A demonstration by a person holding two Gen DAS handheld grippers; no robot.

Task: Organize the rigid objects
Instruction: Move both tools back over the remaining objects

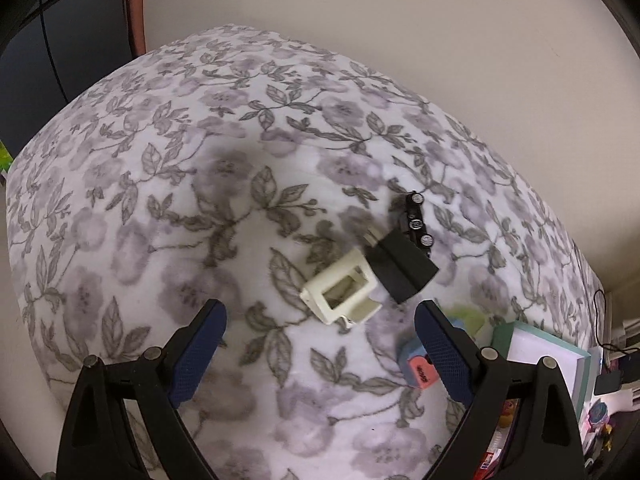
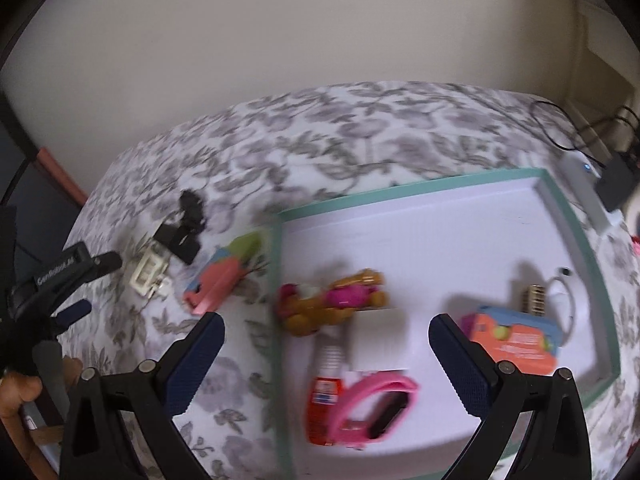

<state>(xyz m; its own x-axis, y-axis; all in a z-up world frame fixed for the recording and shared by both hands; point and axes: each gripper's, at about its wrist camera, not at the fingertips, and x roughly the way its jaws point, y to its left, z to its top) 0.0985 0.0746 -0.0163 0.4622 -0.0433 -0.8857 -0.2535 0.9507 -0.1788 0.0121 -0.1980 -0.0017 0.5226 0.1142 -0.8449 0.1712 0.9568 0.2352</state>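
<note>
Still unsorted, a cream box, a black plug and a toy car lie together on the flowered bed, left of the tray that already holds several toys. Both the left claw and the right claw gape wide and empty. Likely next: the left claw descends over the box and closes.

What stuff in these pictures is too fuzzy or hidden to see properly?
- Right wrist view: the brown toy in the tray is smeared by blur, so its shape is unclear.
- Right wrist view: the red bottle label is too blurred to read.
- Left wrist view: the pink block is partly behind a claw finger.
- Left wrist view: the tray is cut off by the claw arm.
</note>
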